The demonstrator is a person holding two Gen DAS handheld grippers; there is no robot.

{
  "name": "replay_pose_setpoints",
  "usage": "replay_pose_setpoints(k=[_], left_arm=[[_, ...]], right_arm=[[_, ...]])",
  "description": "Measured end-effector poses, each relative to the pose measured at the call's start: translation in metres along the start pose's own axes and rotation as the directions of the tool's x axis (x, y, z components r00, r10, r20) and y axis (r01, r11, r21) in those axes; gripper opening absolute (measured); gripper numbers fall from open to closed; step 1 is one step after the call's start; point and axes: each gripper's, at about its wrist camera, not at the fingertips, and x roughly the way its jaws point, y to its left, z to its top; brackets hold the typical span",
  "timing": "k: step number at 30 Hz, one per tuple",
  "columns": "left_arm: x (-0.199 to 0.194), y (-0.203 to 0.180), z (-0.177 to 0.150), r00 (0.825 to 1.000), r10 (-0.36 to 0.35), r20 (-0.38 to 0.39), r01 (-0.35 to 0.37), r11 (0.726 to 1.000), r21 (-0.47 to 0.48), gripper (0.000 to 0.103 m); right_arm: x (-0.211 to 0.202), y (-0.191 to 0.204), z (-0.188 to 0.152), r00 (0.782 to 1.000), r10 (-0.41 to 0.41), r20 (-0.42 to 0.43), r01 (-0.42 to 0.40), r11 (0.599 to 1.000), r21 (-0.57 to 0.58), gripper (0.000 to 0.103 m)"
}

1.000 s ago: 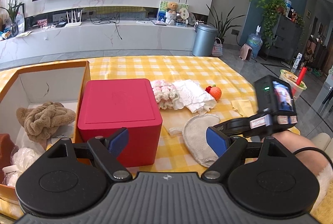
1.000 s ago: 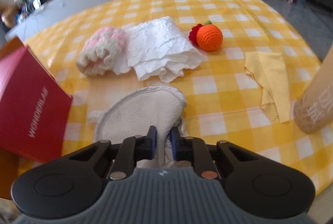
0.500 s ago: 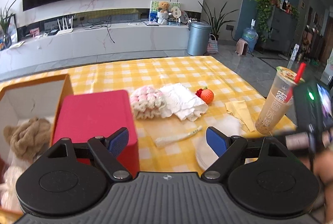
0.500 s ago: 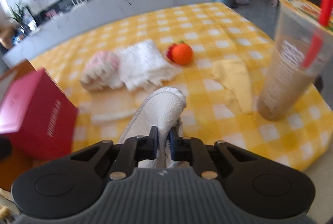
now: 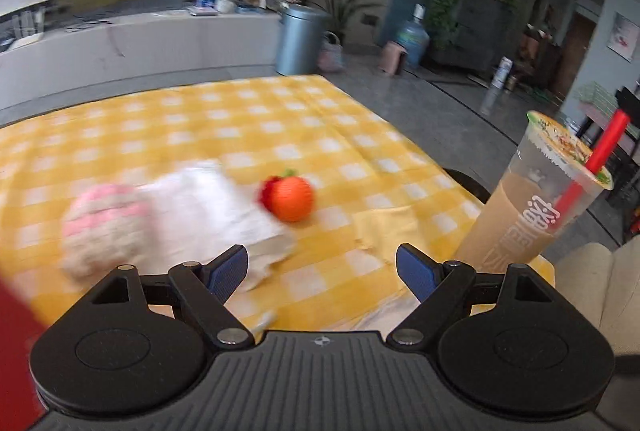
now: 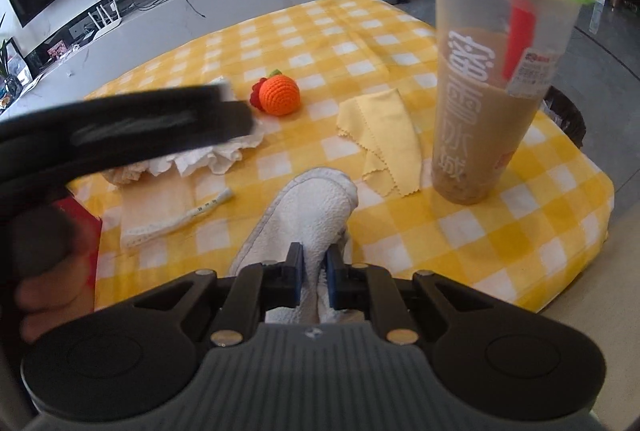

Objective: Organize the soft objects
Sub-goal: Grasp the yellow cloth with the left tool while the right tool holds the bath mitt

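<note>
My right gripper now lifts the clamped pad; my left gripper, gaping empty, has swung right toward the orange.

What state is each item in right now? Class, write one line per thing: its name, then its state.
Right gripper: jaws shut on the white pad.
White pad: pinched at one end.
Left gripper: jaws open, empty.
Drink cup: upright, sealed, straw in.
Yellow cloth: lying loosely folded.
Crochet orange: resting on the tablecloth.
</note>
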Motion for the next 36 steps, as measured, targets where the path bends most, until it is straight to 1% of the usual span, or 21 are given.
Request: replay_pose_setpoints(k=[2, 5, 8, 11, 16, 18, 19, 23, 25, 28, 29, 32, 34, 36], left_arm=[[0.019, -0.010, 0.003, 0.999, -0.032, -0.018, 0.032, 0.999, 0.023, 0.099], [0.044, -0.017, 0.002, 0.996, -0.051, -0.068, 0.052, 0.999, 0.003, 0.099], [0.060, -0.019, 0.000, 0.996, -0.029, -0.088, 0.028, 1.000, -0.012, 0.099], [0.070, -0.022, 0.000, 0.994, -0.032, -0.106, 0.032, 0.999, 0.006, 0.099], [0.086, -0.027, 0.001, 0.990, -0.006, -0.143, 0.012, 0.999, 0.041, 0.099], [0.092, -0.029, 0.001, 0.987, 0.005, -0.163, 0.002, 0.999, 0.043, 0.099], [0.092, -0.029, 0.002, 0.985, -0.001, -0.171, 0.007, 0.999, 0.039, 0.099], [0.085, -0.028, 0.007, 0.989, -0.076, -0.124, 0.075, 0.997, -0.014, 0.099], [0.087, -0.030, 0.010, 0.989, -0.104, -0.109, 0.103, 0.995, -0.016, 0.099], [0.101, -0.040, 0.012, 0.991, -0.036, -0.125, 0.041, 0.998, 0.038, 0.099], [0.104, -0.042, 0.011, 0.992, -0.029, -0.123, 0.035, 0.998, 0.054, 0.099], [0.113, -0.042, 0.009, 0.992, -0.030, -0.121, 0.035, 0.999, 0.042, 0.099], [0.116, -0.041, 0.008, 0.995, -0.023, -0.097, 0.028, 0.998, 0.051, 0.099], [0.117, -0.039, 0.008, 0.996, -0.032, -0.083, 0.038, 0.997, 0.071, 0.098]], right_arm=[[-0.002, -0.003, 0.000, 1.000, -0.010, 0.011, 0.010, 1.000, -0.001, 0.010], [-0.001, -0.006, -0.002, 1.000, 0.006, 0.002, -0.006, 1.000, 0.002, 0.010], [0.001, -0.006, -0.004, 1.000, 0.014, -0.005, -0.014, 1.000, -0.002, 0.010], [0.002, -0.004, -0.004, 1.000, 0.027, -0.008, -0.027, 1.000, -0.010, 0.010], [0.002, -0.005, -0.004, 1.000, -0.021, -0.005, 0.021, 1.000, -0.018, 0.011], [0.003, -0.004, -0.005, 1.000, -0.020, -0.010, 0.020, 0.999, -0.025, 0.011], [0.005, -0.003, -0.005, 1.000, -0.016, -0.016, 0.015, 0.999, -0.030, 0.011], [0.007, 0.001, -0.005, 1.000, -0.016, -0.024, 0.015, 0.999, -0.050, 0.011], [0.007, 0.001, -0.005, 1.000, -0.015, -0.026, 0.014, 0.999, -0.053, 0.011], [0.011, -0.001, -0.005, 0.999, -0.024, -0.035, 0.022, 0.999, -0.044, 0.011], [0.012, -0.002, -0.005, 0.999, -0.022, -0.039, 0.020, 0.999, -0.042, 0.011], [0.015, 0.000, -0.005, 0.999, -0.015, -0.051, 0.012, 0.999, -0.046, 0.011], [0.016, 0.004, -0.003, 0.999, -0.018, -0.048, 0.015, 0.998, -0.066, 0.011], [0.017, 0.006, -0.003, 0.999, -0.018, -0.050, 0.014, 0.997, -0.078, 0.012]])
